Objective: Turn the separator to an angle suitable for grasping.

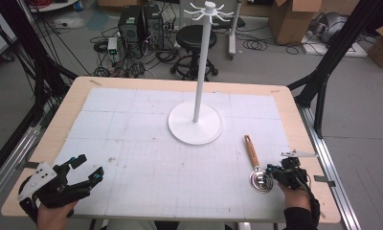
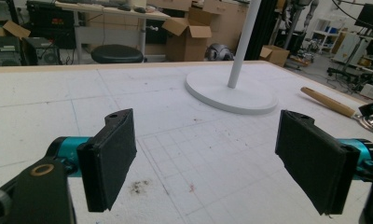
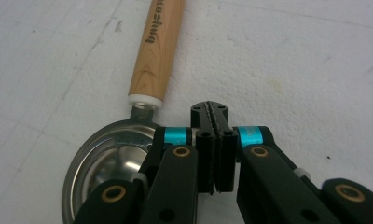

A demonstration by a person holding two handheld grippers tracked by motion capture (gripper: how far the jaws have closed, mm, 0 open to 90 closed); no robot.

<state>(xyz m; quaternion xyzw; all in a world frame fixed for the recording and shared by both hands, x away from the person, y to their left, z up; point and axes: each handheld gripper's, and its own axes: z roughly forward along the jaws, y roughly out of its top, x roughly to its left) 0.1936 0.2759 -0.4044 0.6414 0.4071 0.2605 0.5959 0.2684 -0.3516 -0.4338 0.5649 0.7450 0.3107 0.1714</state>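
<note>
One ladle (image 1: 254,165), handle toward the stand (image 1: 196,122).

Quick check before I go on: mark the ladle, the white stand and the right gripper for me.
ladle (image 1: 251,151): high view, on its wooden handle.
white stand (image 1: 180,125): high view, on a bare part of its round base.
right gripper (image 3: 214,112): right gripper view, at the tips of its closed jaws, beside the ladle's bowl.
</note>
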